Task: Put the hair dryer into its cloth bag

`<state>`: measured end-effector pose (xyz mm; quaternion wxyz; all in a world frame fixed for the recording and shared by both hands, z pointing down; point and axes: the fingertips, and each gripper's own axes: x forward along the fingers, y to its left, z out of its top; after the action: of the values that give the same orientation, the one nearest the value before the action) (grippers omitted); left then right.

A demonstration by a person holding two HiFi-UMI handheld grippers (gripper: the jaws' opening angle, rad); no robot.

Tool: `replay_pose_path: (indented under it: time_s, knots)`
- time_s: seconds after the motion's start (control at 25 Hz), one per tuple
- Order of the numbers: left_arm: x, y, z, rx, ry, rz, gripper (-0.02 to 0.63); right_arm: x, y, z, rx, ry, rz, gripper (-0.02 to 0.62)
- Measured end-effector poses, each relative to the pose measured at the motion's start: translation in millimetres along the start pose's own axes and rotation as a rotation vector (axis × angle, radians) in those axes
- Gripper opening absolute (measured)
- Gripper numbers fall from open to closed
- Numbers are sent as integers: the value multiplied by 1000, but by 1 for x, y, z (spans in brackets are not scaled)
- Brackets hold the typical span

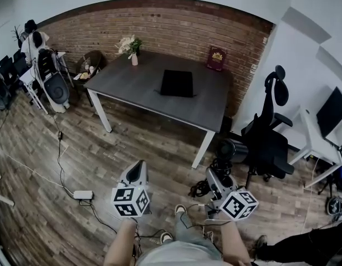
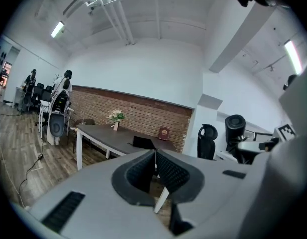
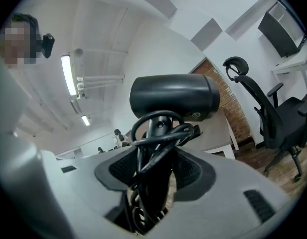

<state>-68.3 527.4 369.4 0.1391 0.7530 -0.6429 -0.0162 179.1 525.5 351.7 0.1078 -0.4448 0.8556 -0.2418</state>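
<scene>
- Our right gripper (image 3: 155,172) stands wide and is clamped on the handle of the hair dryer (image 3: 173,97). The coiled cord (image 3: 158,133) is caught between the jaws too, and the barrel sits crosswise just beyond the fingertips.
- Our left gripper (image 2: 154,169) is closed tight with nothing in it.
- The cloth bag (image 1: 177,83) lies flat on the desk (image 1: 132,82), well ahead of both grippers, so we judge the step in hand to be carrying the dryer over.
- To do this well, we should grip handle and cord together firmly, then use the left gripper to pinch open the bag's mouth.
- A small round mark on the barrel and the red plaque (image 1: 216,58) beyond the bag are too small to read.
</scene>
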Motion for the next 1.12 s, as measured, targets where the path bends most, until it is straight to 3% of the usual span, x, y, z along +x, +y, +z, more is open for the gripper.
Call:
replay_pose_path:
  time_s: [0.4,1.12]
  knots:
    - [86,8,16,8,-4,12,12,78,-44,32,4,-17,35,207]
    - [255,33,54,-8,-18,96,12,229,-147,95,-7,45,68,207]
